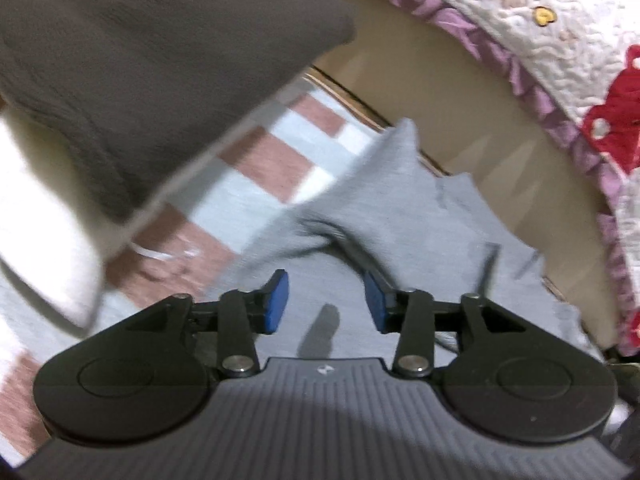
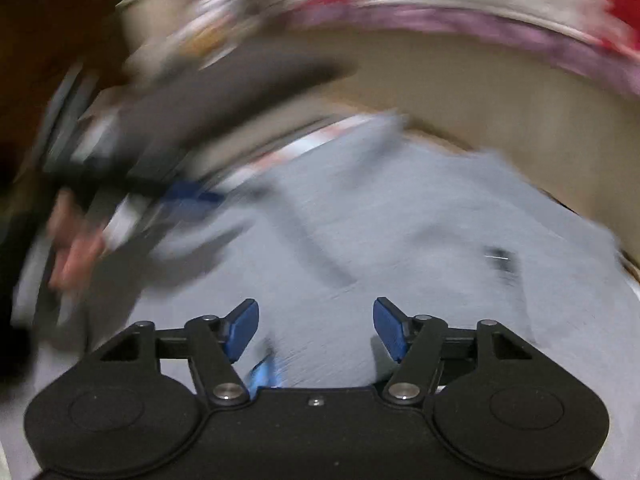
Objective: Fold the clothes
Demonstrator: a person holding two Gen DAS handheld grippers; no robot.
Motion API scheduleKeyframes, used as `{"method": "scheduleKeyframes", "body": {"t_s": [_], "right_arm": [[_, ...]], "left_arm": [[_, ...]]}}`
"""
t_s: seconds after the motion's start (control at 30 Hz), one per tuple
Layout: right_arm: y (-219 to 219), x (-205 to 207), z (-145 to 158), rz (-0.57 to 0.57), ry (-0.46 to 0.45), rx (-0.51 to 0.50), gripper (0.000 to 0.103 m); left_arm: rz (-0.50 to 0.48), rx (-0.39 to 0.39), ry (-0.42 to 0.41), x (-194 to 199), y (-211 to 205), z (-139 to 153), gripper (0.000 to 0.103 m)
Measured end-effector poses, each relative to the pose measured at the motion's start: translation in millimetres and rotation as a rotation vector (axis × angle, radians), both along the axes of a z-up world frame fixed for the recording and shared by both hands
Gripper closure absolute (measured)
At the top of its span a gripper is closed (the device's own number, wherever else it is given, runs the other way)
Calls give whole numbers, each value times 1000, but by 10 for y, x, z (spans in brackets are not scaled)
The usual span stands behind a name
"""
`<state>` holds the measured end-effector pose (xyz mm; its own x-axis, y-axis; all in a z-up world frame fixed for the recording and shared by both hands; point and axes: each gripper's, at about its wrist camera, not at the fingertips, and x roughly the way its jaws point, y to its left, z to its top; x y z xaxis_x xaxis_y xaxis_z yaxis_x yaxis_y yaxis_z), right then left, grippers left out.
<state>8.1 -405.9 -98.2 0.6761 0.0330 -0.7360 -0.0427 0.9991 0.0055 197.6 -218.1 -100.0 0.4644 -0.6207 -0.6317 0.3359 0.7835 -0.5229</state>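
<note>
Containers: none shows in either view.
Brown cloth (image 1: 152, 80): a folded dark piece at the far left of the left wrist view, lying over a white cloth (image 1: 48, 248); its long edge runs from near left to far right.
Checked sheet (image 1: 256, 160): pink, pale blue and white squares, bare between the brown cloth and the grey garment.
Grey garment (image 1: 420, 216): spread on the checked sheet, under and ahead of both claws; one narrow part reaches away to the far middle, so its long axis there runs near to far. The rest is creased, and its far edge is ragged against the tan surface (image 1: 460, 92).
Left claw (image 1: 326, 300): blue pads stand apart over the grey garment. The right pad is partly under a raised fold of it; whether the pads press the cloth I cannot tell.
Quilt (image 1: 560, 40): white with red figures and a purple frill, along the far right edge.
Right claw (image 2: 316, 330): spread wide, with nothing between the pads, above the grey garment.
Left wrist view only: the checks, the white cloth and the quilt's pattern, sharp.
Right wrist view only: badly blurred; the left claw from outside (image 2: 188, 196) and a hand (image 2: 76, 240) at the left.
</note>
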Motion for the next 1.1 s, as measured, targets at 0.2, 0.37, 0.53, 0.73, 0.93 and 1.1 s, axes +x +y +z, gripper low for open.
{"method": "scheduleKeyframes", "body": {"t_s": [0.2, 0.37, 0.53, 0.73, 0.93, 1.1], "right_arm": [[84, 81, -237, 43, 23, -260, 88], [-459, 31, 341, -193, -145, -204, 90], [-1397, -255, 900, -508, -290, -79, 90], [-2259, -743, 581, -802, -209, 200, 97], [-2327, -1104, -69, -852, -151, 425, 90], [-2297, -1048, -143, -822, -165, 429, 51]], "left_arm": [[-18, 25, -3, -49, -67, -11, 61], [-25, -7, 2, -41, -59, 23, 61], [-66, -151, 13, -6, -85, 142, 53], [-49, -158, 93, 263, -369, 10, 44], [30, -130, 82, 528, -558, -85, 45], [140, -137, -45, 589, -502, -70, 96]]}}
